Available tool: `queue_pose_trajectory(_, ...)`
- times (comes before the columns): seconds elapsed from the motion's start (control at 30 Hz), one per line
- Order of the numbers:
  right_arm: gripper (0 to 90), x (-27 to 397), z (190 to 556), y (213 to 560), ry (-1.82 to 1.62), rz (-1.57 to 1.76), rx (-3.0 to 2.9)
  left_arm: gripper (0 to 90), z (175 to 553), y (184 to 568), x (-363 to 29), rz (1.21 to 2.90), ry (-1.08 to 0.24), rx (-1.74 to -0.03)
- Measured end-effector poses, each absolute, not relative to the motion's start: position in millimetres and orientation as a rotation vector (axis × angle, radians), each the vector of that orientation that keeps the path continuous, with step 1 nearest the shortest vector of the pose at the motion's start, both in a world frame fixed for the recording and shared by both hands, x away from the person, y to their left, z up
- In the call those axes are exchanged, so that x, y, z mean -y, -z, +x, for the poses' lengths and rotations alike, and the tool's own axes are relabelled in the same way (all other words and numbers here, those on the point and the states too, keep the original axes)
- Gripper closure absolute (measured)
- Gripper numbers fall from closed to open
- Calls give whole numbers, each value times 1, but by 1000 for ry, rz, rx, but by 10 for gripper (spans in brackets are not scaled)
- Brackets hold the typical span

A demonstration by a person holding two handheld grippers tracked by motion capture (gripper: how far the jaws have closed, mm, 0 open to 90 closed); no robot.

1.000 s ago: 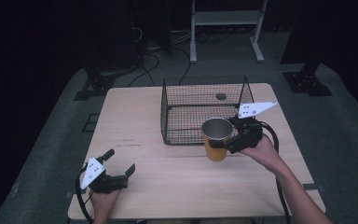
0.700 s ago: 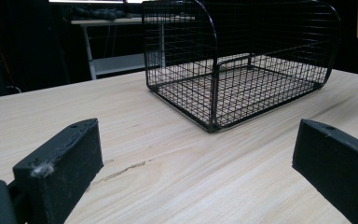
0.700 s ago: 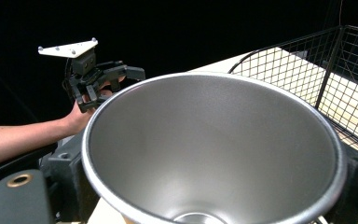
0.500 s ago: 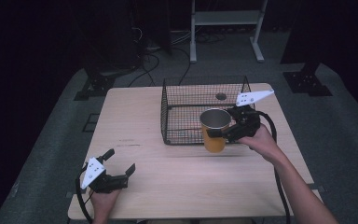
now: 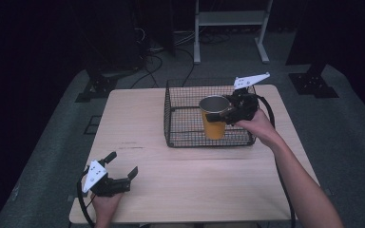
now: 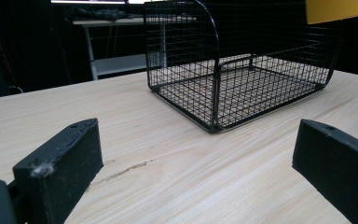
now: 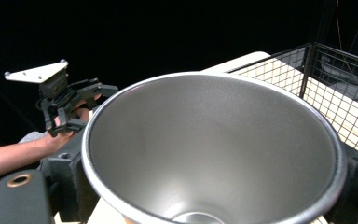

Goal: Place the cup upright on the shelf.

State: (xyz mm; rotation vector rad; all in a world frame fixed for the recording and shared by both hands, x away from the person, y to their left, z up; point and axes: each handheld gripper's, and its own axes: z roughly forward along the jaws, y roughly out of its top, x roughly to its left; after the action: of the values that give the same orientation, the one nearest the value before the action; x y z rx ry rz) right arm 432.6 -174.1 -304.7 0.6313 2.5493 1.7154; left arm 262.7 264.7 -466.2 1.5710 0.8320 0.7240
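Cup point(image 5: 214, 119) was pinched at its rim by right gripper point(image 5: 225, 115), held above basket point(image 5: 180, 137). Left gripper point(image 5: 122, 176) was spread, idle on table point(image 5: 195, 185). Cup should be lowered upright, clear of the wires, before release.

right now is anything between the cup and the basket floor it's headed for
Nothing visible is. The right gripper holds the yellow cup by its rim, upright above the wire basket. The basket's top is open and the mesh floor below the cup looks bare. The left gripper rests open near the table's front corner, well away.
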Motion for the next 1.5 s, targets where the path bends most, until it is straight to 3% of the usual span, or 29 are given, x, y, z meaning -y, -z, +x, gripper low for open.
queue_pose_trajectory(0.5, 119, 161, 480, 302, -1710, 702, -2540, 8, 263, 466, -266, 1563, -723, -830)
queue_pose_trajectory(0.97, 119, 154, 519, 339, -1683, 815, -2549, 8, 263, 466, -266, 1559, -719, -829)
queue_pose_trajectory(1.5, 118, 141, 538, 378, -1596, 883, -2606, 8, 263, 466, -267, 1556, -715, -835)
